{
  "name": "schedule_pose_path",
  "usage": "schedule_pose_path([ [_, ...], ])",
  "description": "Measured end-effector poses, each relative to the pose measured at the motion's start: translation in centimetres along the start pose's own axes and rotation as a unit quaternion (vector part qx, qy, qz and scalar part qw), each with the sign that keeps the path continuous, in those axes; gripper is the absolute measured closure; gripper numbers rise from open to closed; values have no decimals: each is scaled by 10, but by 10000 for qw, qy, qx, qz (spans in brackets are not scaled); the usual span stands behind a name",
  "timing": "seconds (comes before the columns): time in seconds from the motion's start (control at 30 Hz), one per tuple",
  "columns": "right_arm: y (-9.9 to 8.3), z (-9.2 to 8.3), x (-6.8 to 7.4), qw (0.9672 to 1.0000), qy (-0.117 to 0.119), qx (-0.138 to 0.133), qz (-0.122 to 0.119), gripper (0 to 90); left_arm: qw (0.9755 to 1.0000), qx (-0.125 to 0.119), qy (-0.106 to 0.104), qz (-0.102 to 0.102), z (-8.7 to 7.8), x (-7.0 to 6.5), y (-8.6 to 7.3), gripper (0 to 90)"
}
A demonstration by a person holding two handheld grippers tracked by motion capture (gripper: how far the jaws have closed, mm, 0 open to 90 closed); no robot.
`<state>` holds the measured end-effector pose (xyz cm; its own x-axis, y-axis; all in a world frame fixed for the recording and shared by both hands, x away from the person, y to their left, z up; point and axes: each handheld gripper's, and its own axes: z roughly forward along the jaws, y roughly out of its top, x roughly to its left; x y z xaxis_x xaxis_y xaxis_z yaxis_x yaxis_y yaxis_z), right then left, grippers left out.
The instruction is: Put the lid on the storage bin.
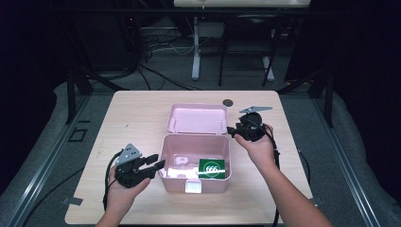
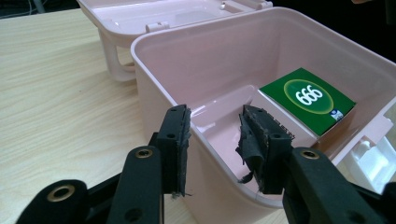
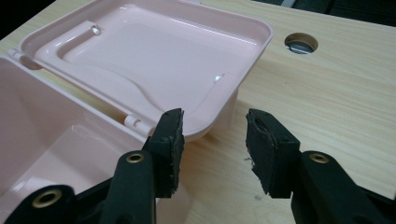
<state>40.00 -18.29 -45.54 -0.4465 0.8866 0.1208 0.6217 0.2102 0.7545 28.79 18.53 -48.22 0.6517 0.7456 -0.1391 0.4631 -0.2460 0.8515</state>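
An open pink plastic box (image 1: 196, 136) stands mid-table, its hinged lid (image 1: 196, 118) lying flat behind it. A green packet marked 666 (image 1: 211, 168) lies inside at the right, also seen in the left gripper view (image 2: 308, 99). My left gripper (image 1: 158, 161) is at the box's left wall. In the left gripper view (image 2: 217, 140) its jaws straddle that wall (image 2: 154, 88), one outside and one inside, with a gap showing on the inner side. My right gripper (image 1: 230, 130) hovers by the lid's right corner (image 3: 224, 98), open (image 3: 214, 140) with nothing between its pads.
The box has a white latch (image 1: 193, 186) on its front. A round cable hole (image 1: 228, 102) sits in the light wood table (image 1: 132, 118) behind the lid. Cables trail from both grippers off the front edge. Dark floor, frames and a white stand lie beyond the table.
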Motion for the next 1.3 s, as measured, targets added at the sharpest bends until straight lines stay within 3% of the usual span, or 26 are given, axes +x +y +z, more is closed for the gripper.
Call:
schedule_pose_path([
  [0.37,20,18,-5,9998,-147,94,115,577,9999,111,95,52,4,0,-4,686],
  [0.83,40,43,-4,9989,-329,222,239,618,9998,67,155,65,-1,-6,-8,726],
  [1.3,52,70,-13,9952,-475,510,690,710,10000,14,58,27,-2,-7,-11,710],
])
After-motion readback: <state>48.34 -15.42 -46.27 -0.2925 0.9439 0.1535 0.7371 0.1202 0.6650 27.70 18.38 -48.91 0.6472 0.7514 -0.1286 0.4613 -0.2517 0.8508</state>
